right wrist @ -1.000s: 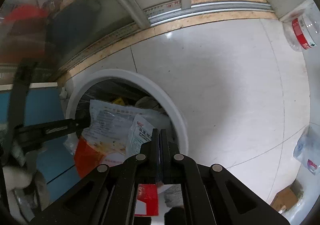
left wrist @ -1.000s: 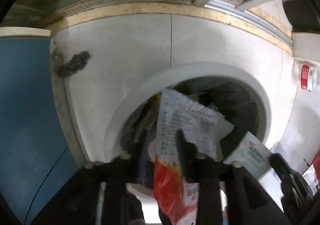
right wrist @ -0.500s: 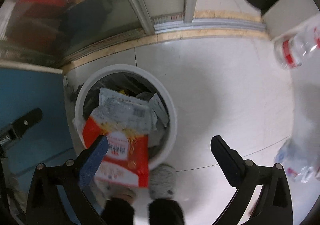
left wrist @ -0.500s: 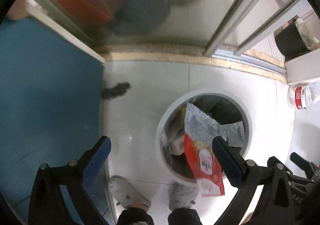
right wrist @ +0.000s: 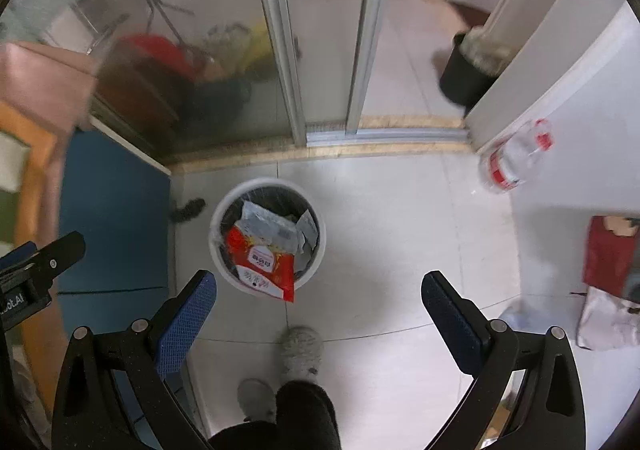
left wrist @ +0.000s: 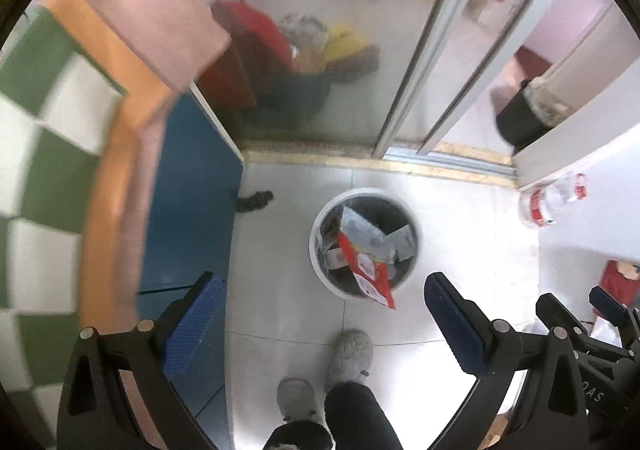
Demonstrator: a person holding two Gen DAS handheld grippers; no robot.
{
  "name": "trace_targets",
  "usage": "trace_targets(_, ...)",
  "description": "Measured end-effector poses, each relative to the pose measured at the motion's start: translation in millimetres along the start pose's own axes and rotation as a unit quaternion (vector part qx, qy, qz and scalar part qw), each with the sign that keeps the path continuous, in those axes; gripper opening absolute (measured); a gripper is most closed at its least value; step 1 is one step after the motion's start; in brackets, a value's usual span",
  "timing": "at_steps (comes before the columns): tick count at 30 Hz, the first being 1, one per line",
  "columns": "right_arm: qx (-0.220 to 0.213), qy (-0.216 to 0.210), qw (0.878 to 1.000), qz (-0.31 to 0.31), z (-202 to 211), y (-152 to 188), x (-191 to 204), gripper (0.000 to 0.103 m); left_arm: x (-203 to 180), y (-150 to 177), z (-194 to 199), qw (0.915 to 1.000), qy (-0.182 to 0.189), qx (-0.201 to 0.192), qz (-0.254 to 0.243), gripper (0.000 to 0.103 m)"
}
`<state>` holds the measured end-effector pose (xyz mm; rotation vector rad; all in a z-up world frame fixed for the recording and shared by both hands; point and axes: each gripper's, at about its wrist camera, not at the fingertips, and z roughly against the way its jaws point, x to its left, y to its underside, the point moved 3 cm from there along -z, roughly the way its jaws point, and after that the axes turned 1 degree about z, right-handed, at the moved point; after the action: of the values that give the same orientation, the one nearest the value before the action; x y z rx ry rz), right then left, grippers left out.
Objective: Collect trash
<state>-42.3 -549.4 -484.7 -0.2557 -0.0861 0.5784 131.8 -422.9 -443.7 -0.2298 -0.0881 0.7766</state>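
A white round trash bin (left wrist: 320,234) (right wrist: 216,250) stands on the floor below both grippers. A red and silver snack bag (left wrist: 370,274) (right wrist: 262,262) lies in it and hangs over the near rim, beside a small white packet (left wrist: 402,238) (right wrist: 308,228). My left gripper (left wrist: 320,314) is open and empty, high above the bin. My right gripper (right wrist: 318,310) is open and empty too, also high above it. A clear plastic bottle with a red label (left wrist: 554,200) (right wrist: 514,156) lies on a white surface at the right.
A blue cabinet (left wrist: 188,218) (right wrist: 112,210) stands left of the bin. Glass sliding doors (right wrist: 320,50) are behind it. A dark clump (left wrist: 254,201) lies on the floor. A black bin (right wrist: 464,78) stands at back right. Red and white packets (right wrist: 606,250) lie at right. The person's slippered feet (left wrist: 352,346) are below.
Both grippers opened and let the snack bag and packet drop into the bin, then rose well above it. The bin looks much smaller now.
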Motion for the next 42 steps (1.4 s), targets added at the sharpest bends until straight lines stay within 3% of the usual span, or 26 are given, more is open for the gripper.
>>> trace_targets(1,-0.017,0.004,1.0,-0.001,42.5,11.2,0.2,0.103,1.2,5.0,24.4,0.9999,0.001,-0.011,-0.004,0.103)
trace_targets(2,-0.017,0.004,1.0,-0.001,42.5,11.2,0.2,0.103,2.9,8.0,36.8,0.9998,0.005,-0.016,-0.006,0.103)
trace_targets(3,-0.03,0.003,1.0,-0.004,80.1,21.6,0.3,0.103,4.9,11.0,53.8,0.9997,0.008,-0.023,-0.008,0.103)
trace_targets(4,-0.03,0.003,1.0,-0.004,80.1,21.6,0.3,0.103,6.2,15.4,74.1,0.9994,0.008,-0.032,-0.013,0.103)
trace_targets(10,-0.075,0.001,0.997,-0.029,201.2,62.5,2.6,0.103,14.4,42.1,180.5,0.996,0.02,-0.082,-0.029,0.103)
trace_targets(15,-0.106,-0.027,0.993,-0.046,295.2,99.2,5.6,0.103,17.8,64.1,245.1,0.9934,0.034,-0.103,-0.038,0.103)
trace_targets(30,-0.149,-0.114,0.982,0.003,457.7,118.2,-14.2,0.103,10.6,101.7,395.2,0.9834,0.116,-0.137,-0.029,0.103)
trace_targets(42,-0.153,-0.149,0.977,0.025,502.3,121.9,-16.3,0.103,9.1,127.2,442.7,0.9799,0.136,-0.143,-0.028,0.103)
